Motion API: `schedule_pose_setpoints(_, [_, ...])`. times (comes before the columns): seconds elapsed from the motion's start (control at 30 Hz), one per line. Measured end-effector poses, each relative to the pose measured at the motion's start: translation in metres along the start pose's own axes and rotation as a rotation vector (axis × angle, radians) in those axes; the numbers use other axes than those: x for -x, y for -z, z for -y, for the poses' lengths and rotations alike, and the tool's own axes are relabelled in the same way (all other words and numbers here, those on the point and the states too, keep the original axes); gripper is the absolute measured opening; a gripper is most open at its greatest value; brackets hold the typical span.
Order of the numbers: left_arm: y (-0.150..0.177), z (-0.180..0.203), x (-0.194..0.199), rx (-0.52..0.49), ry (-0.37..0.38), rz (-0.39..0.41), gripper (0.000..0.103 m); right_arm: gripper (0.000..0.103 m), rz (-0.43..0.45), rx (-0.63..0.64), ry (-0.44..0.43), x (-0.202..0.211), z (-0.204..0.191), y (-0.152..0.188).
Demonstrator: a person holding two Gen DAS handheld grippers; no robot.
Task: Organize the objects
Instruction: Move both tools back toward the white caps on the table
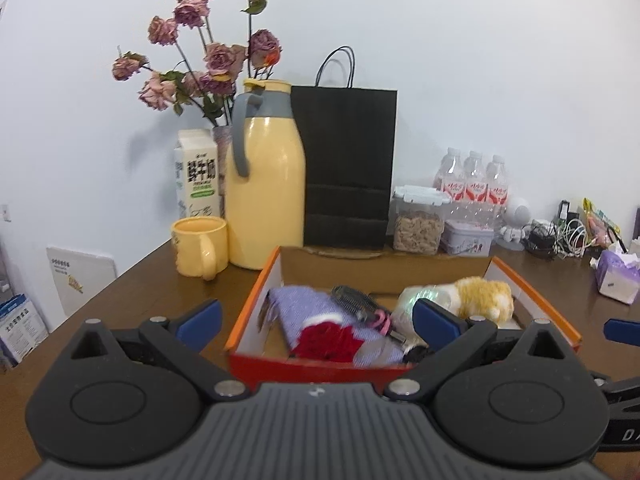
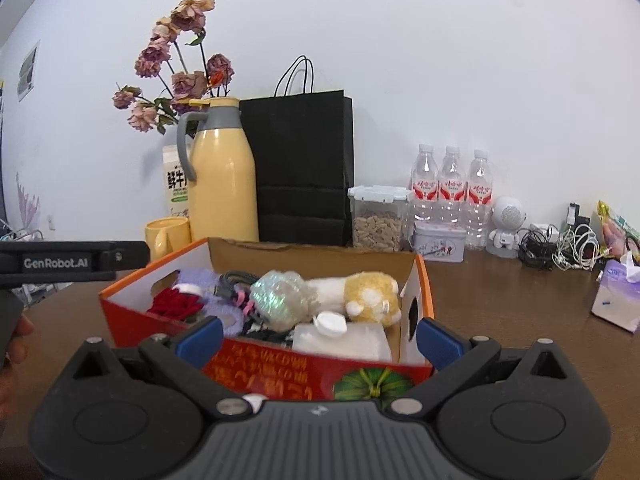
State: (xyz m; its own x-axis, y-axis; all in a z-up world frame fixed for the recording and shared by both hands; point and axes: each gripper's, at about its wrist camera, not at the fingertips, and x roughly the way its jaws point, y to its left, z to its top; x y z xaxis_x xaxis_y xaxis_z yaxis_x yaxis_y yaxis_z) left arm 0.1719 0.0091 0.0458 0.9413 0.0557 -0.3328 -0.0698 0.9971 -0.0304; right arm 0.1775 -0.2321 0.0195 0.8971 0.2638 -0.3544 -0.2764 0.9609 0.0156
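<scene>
In the left wrist view, the left tool is held with its blue-tipped fingers spread wide apart and nothing between them, just in front of the near wall of an orange cardboard box that stands on the brown tabletop. Inside the box, a lilac knitted cloth with a red knitted piece on it is seen at the left, a black hairbrush beside it, and a yellow-and-white plush toy at the right, with a crumpled iridescent wrapper between brush and toy. Behind the box, a yellow thermos jug and a black paper bag are stood against the wall; a yellow mug is set left of the box's far corner. A blue fingertip of the right tool is visible at the right edge.

In the right wrist view, the right tool is likewise held wide open and empty, close to the box's near wall, which is printed with a green pumpkin. In the box, a white plastic container with a cap is seen nearest, the plush toy behind it, and the iridescent wrapper to the toy's left. The body of the left tool is seen left of the box, held by a hand.
</scene>
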Motion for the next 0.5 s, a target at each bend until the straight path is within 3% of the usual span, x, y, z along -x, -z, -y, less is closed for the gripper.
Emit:
schedule_pose_setpoints(0.23, [0.021, -0.011, 0.025, -0.026, -0.014, -0.08, 0.103, 0.103, -0.055, 0.002, -0.016, 0.025, -0.003, 0.016])
schedule_pose_setpoints(0.5, [0.047, -0.017, 0.038, -0.045, 0.025, -0.193, 0.103, 0.103, -0.11, -0.001, -0.019, 0.045, -0.003, 0.036])
